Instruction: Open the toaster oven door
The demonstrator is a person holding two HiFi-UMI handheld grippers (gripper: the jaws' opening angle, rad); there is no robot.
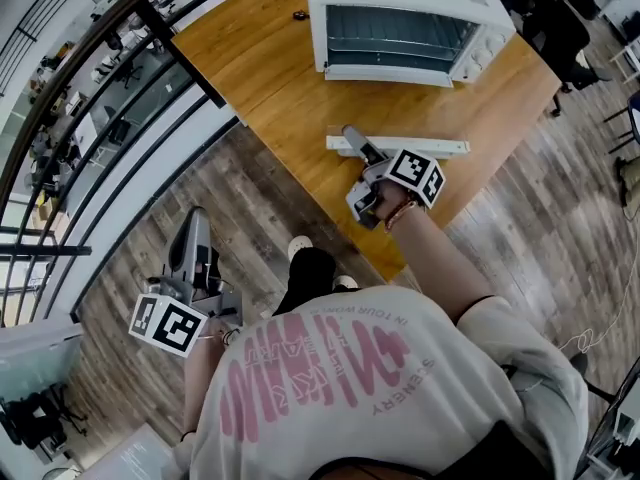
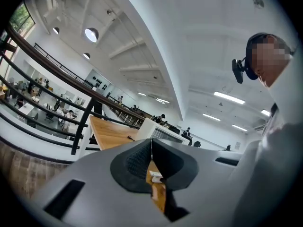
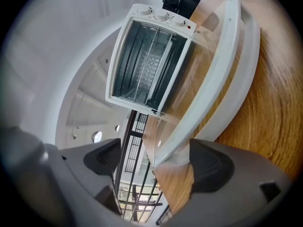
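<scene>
A white toaster oven (image 1: 400, 18) stands at the far side of the wooden table (image 1: 260, 68). Its glass door (image 3: 189, 89) hangs down open, and the white handle bar (image 1: 400, 146) lies toward me. My right gripper (image 1: 352, 140) is at the bar's left end. In the right gripper view the handle (image 3: 222, 70) runs between the wide-apart jaws of that gripper (image 3: 158, 160), close to the right pad (image 3: 210, 167) and well clear of the left one. The oven cavity (image 3: 147, 56) shows its wire rack. My left gripper (image 1: 197, 223) hangs low beside the table, shut on nothing (image 2: 151, 162).
A small dark object (image 1: 299, 15) lies on the table left of the oven. A black railing (image 1: 100, 48) runs along the table's left side over a lower floor. The table's near corner (image 1: 400, 268) is just before my right arm. Wood flooring lies below.
</scene>
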